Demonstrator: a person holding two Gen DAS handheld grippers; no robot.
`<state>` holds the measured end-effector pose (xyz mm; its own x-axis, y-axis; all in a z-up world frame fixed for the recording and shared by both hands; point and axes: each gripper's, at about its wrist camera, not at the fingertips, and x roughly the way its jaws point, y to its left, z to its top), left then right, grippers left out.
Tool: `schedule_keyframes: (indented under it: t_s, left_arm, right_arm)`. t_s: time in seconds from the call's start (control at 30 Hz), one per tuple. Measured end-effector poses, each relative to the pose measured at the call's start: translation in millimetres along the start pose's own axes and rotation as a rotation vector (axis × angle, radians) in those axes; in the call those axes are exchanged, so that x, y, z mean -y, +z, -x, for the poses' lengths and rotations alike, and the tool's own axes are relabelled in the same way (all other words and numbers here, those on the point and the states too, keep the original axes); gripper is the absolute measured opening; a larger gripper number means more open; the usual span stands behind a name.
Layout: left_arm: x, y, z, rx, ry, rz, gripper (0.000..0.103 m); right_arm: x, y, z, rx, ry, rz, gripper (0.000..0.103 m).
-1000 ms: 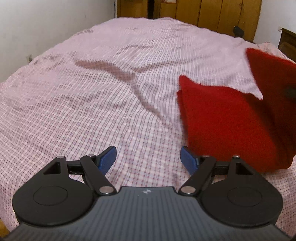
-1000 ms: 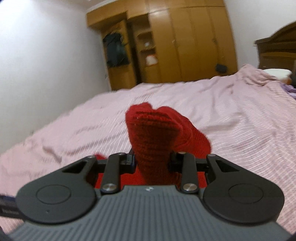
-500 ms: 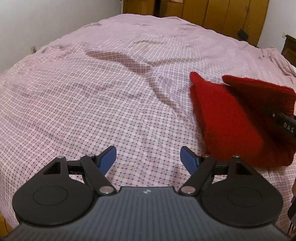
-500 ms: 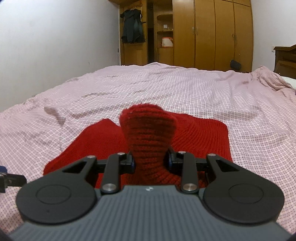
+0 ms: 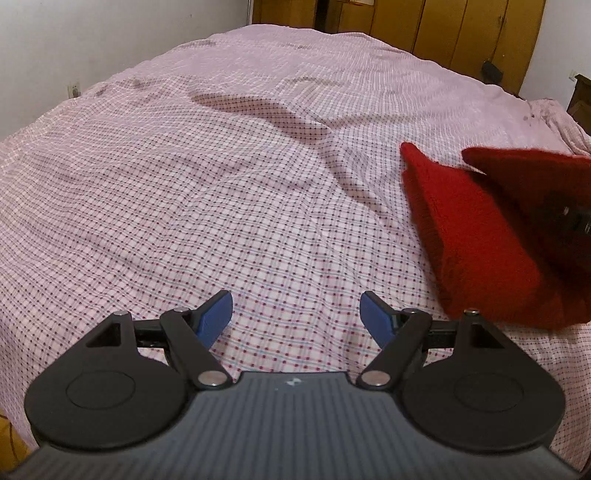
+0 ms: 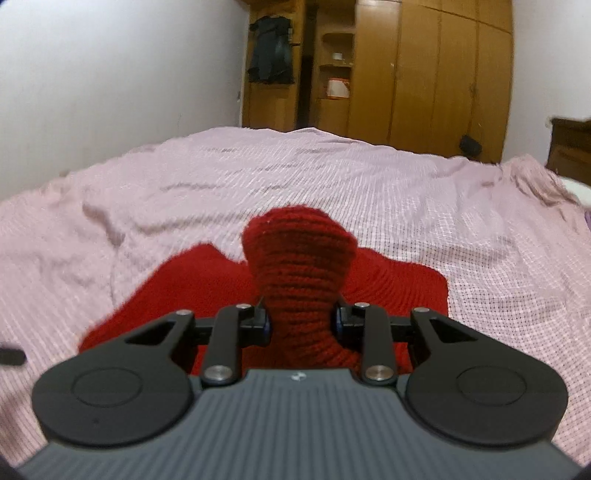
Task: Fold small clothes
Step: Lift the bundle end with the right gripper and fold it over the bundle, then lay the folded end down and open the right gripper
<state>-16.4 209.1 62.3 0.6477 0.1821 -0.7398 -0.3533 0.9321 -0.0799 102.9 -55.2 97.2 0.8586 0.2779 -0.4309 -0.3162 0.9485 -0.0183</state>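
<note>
Red knit bunched between the clamped fingers of the right gripper (image 6: pixel 301 323), the rest of the red garment (image 5: pixel 476 236) spreading flat toward mid-right of frame, beside the wide-open, empty left gripper (image 5: pixel 295 314) (the farther one).

The left wrist view looks steeply down along its own fingers at the checked bedspread (image 5: pixel 229 192), close above the sheet, with the red knit (image 5: pixel 476 243) off at its right edge and the wooden wardrobe (image 5: pixel 458 33) only a strip along the top. The right wrist view sits lower and flatter, right up against the same red knit (image 6: pixel 299 273) (it fills the centre), facing across the bedspread (image 6: pixel 369 184) toward the wardrobe (image 6: pixel 424 74) on the far wall. Both views share the knit, the bedspread beyond it and the wardrobe.
</note>
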Motion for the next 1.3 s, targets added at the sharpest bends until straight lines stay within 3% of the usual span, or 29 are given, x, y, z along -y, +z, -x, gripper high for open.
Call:
schedule_keyframes:
  t_s: [0.07,0.17,0.3,0.43,0.63,0.7,0.77,0.93,1.03,1.3]
  left_arm:
    - [-3,1,1,0.006,0.002,0.0,0.081]
    - [-8,2,2,0.013,0.003,0.007,0.081]
    - [-13,4,2,0.015,0.008,0.023,0.081]
    - [-16,1,3,0.014,0.01,0.02,0.081]
    - [-21,2,6,0.027,0.021,0.024,0.081]
    - [-22,4,6,0.03,0.024,0.03,0.081]
    - [-22,5,6,0.029,0.027,0.035,0.081]
    - [-18,8,7,0.019,-0.002,0.033,0.081]
    - [-15,14,10,0.026,-0.022,0.032,0.081]
    - [7,47,27,0.078,-0.156,0.03,0.081]
  right_arm:
    - [-6,6,9,0.038,0.003,0.02,0.031]
    - [-32,-2,18,0.076,0.021,0.147,0.031]
    - [-68,-37,2,-0.002,0.03,0.305,0.031]
    - [-91,-61,0,0.041,-0.017,0.472,0.032]
    - [-88,-30,26,0.132,0.019,0.387,0.032]
    - [-90,-35,29,0.144,0.072,0.394,0.032]
    - [-97,-49,20,0.092,0.107,0.42,0.032]
    - [-109,-68,22,0.082,0.065,0.461,0.042]
    - [-101,-55,36,0.054,0.114,0.37,0.052]
    - [-51,-33,89,0.038,0.263,0.091,0.053]
